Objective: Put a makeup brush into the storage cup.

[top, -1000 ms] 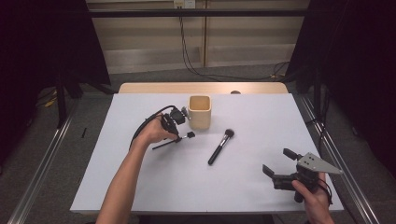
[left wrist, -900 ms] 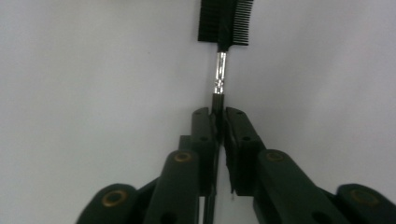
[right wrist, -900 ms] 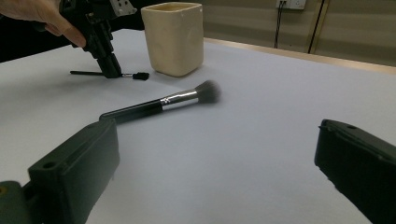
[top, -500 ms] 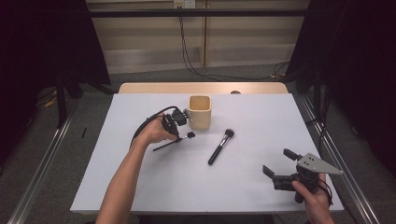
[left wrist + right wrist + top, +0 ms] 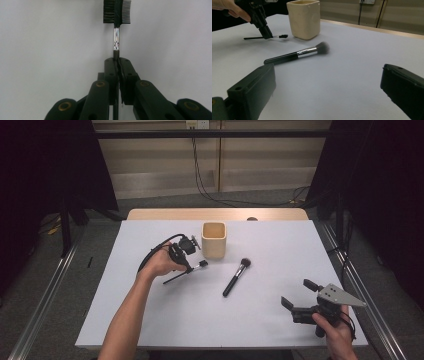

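Brow comb-brush [image 5: 117, 12] is clamped by the left gripper [image 5: 117, 62] at its thin black handle; a metal ferrule and bristle-and-tooth head are seen. Right gripper [image 5: 327, 82] is held wide open, grasping nothing.

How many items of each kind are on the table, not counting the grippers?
Brow comb-brush: 1, pinched in the left gripper
Powder brush: 1, lying on the table
Beige cup: 1
Total: 3

The little comb brush [image 5: 117, 15] has its top cut off by the picture's edge — its handle hides between the jaws of the left gripper [image 5: 117, 61].
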The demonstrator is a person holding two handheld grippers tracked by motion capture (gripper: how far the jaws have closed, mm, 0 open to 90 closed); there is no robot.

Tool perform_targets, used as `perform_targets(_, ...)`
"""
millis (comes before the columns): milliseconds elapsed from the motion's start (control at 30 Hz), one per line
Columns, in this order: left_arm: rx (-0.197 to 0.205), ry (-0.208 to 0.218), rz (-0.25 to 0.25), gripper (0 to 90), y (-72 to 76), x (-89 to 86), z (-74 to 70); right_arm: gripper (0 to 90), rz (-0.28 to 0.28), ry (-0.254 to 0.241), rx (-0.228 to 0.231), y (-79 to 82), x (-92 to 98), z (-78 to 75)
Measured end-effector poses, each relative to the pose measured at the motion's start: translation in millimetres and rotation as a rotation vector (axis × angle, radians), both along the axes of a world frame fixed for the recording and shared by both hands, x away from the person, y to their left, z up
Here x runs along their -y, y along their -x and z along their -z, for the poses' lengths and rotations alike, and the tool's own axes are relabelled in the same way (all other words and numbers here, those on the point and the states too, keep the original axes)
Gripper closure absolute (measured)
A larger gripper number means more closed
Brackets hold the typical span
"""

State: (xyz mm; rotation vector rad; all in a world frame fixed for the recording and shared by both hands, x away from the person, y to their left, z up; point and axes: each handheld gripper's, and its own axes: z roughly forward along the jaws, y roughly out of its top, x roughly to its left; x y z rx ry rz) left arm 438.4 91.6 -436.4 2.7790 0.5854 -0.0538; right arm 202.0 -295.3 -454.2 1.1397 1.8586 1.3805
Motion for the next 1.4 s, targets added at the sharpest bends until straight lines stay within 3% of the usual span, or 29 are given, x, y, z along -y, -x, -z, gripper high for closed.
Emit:
perform_targets(33, 0.0, 0.0, 0.0, 85.8, 0.0, 0.0, 0.0, 0.0, 0.007, -0.008, 0.0, 0.1, -0.4, -0.2)
perform_targets(67, 0.007, 0.036, -0.009, 85.8, 0.8, -2.1, -4.8, 0.0, 0.01, -0.009, 0.0, 0.2, -0.4, -0.4)
perform_targets(100, 0.012, 0.046, -0.009, 85.8, 1.4, -3.2, -6.4, 0.0, 0.008, -0.009, 0.0, 0.2, -0.2, -0.4)
perform_targets(233, 0.037, 0.059, -0.01, 85.8, 3.5, -7.5, -10.7, 0.0, 0.008, -0.008, 0.0, 0.7, 0.0, -0.3)
perform_targets(400, 0.054, 0.132, -0.027, 85.8, 10.0, -19.6, -19.2, 0.0, 0.01, -0.008, -0.001, 0.6, 0.1, -0.2)
perform_targets(700, 0.094, 0.243, -0.073, 85.8, 16.7, -35.2, -18.5, 0.0, 0.014, -0.007, -0.002, 0.5, 0.2, -0.1)
perform_targets(800, 0.102, 0.257, -0.076, 85.8, 17.1, -38.5, -21.1, 0.0, 0.009, -0.001, 0.0, 0.3, 0.1, -0.1)
perform_targets(833, 0.102, 0.28, -0.103, 85.8, 18.4, -38.5, -21.3, 0.0, 0.008, -0.001, 0.0, 0.4, 0.0, -0.1)
perform_targets(967, 0.113, 0.316, -0.109, 85.8, 19.2, -41.9, -23.5, 0.0, 0.012, -0.005, -0.001, 0.3, -0.2, -0.1)
perform_targets(1000, 0.115, 0.361, -0.146, 85.8, 22.3, -42.2, -22.4, 0.0, 0.011, -0.003, -0.001, 0.4, 0.1, 0.0)
perform_targets(1100, 0.124, 0.359, -0.155, 85.8, 23.5, -43.6, -21.3, 0.0, 0.013, -0.008, -0.001, 0.6, -0.1, -0.1)
perform_targets(1200, 0.138, 0.417, -0.173, 85.8, 25.5, -49.4, -22.7, 0.0, 0.015, -0.01, -0.001, 0.3, 0.0, -0.1)
perform_targets(1400, 0.186, 0.48, -0.208, 85.8, 30.0, -55.8, -25.8, 0.0, 0.014, -0.009, -0.001, 0.2, -0.3, 0.0)
